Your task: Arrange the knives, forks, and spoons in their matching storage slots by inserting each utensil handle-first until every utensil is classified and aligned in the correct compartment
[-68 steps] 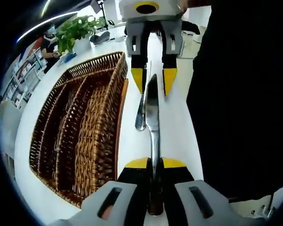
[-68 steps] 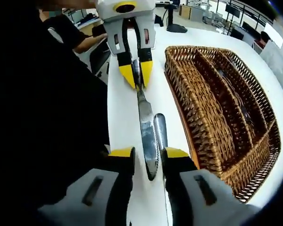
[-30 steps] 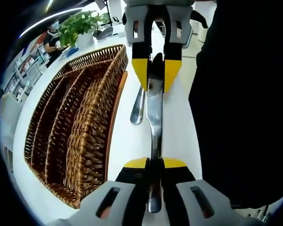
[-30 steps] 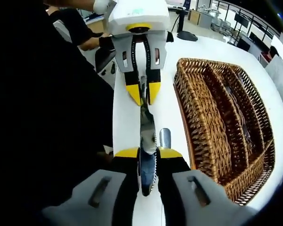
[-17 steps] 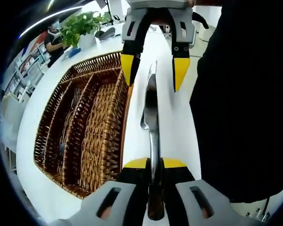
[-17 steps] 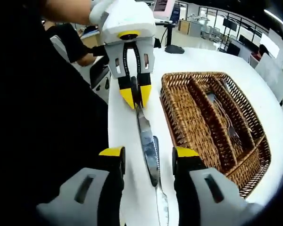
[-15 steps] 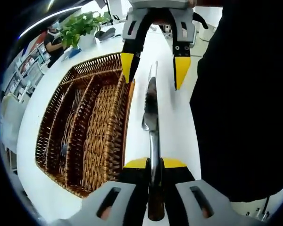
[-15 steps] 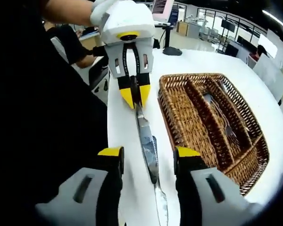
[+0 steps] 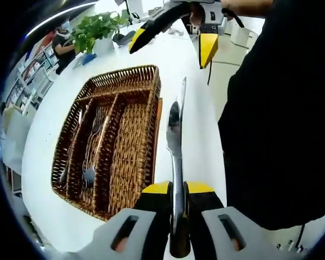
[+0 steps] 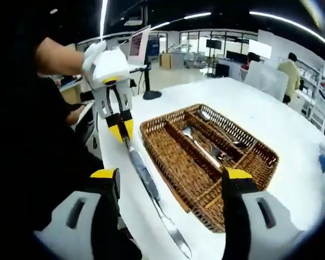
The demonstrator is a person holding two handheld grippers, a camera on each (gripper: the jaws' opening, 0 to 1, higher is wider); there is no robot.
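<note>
In the left gripper view, the left gripper (image 9: 177,189) sits at 6 o'clock with its jaws pinched on the handle of a knife (image 9: 174,138); the blade runs toward 12 o'clock over the white table (image 9: 105,65). A second utensil (image 9: 182,95) lies on the table beyond the blade, beside the basket's right wall; its type cannot be told. The wicker basket (image 9: 144,135) lies at 9 o'clock, with three long slots. The two left slots hold utensils, apparently forks (image 9: 88,172) among them; the slot nearest the knife looks empty. At 12 o'clock the right gripper (image 9: 173,24) hangs with jaws spread wide, holding nothing.

In the right gripper view, the right gripper (image 10: 170,181) frames the scene with jaws wide apart. The knife (image 10: 143,176) runs from 6 toward 10 o'clock, into the left gripper (image 10: 120,130). The basket (image 10: 260,149) lies at 3 o'clock.

Judgement: sorting is well along; the held knife, and the utensil on the table, remain to be slotted handle-first
</note>
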